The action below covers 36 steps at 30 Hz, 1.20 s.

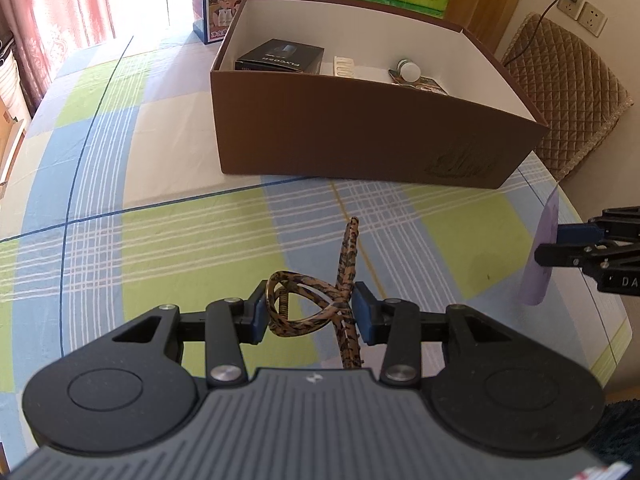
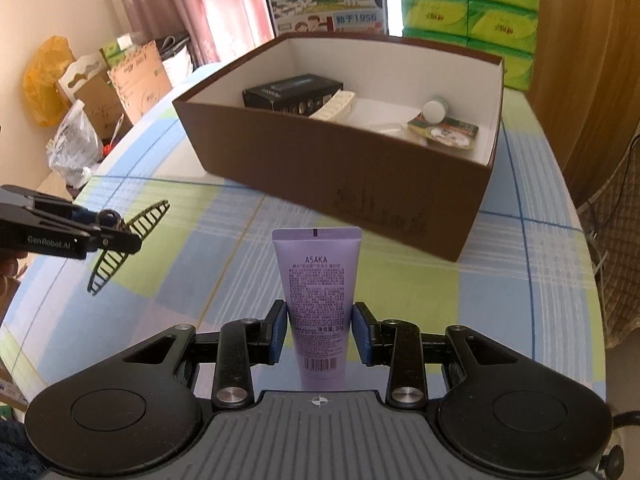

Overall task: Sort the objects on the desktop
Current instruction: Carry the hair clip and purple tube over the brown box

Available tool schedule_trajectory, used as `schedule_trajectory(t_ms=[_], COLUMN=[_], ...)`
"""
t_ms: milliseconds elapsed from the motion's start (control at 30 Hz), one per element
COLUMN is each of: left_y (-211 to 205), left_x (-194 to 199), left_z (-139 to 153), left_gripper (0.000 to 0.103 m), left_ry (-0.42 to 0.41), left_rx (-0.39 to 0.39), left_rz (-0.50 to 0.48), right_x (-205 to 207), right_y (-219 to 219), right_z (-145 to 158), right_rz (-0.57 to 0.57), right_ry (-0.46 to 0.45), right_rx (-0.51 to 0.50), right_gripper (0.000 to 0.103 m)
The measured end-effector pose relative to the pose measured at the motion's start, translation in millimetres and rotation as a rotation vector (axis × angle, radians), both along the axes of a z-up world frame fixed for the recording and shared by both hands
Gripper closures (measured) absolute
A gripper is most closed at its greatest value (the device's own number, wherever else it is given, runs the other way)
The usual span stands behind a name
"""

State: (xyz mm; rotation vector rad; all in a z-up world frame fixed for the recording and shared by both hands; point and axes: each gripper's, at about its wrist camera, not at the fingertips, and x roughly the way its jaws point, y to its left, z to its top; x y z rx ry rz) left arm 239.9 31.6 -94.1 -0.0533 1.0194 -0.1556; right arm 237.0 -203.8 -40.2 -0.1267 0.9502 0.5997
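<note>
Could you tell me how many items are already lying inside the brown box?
4 visible in the brown box: black carton far left, white ridged piece beside it, white-capped bottle and printed packet right. More may be hidden.

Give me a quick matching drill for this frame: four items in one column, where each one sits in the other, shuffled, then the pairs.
Items
1. hair claw clip
2. purple tube
3. black carton
4. green tissue packs

Places
A. inside the brown box, at its far left
B. held in the right claw, above the table
C. stacked behind the brown box
D. held in the left claw, above the table

Pairs: 1-D, 2-B, 3-A, 4-C
</note>
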Motion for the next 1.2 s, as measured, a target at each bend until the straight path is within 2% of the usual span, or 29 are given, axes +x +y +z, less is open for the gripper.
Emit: schedule_trajectory(t_ms=[567,1200], left_y=[5,-11], left_x=[2,30], left_z=[8,36], left_gripper=[0.066,0.066], left_ry=[-0.027,-0.122], left_rx=[-0.010,-0.026], left_rz=[0.000,-0.059], right_x=[5,17], right_y=[-3,-2], right_z=[16,39], right_rz=[0.003,0.005], right_ry=[-0.038,-0.093], right_rx=[0.032,0.057], right_gripper=[0.071,0.071])
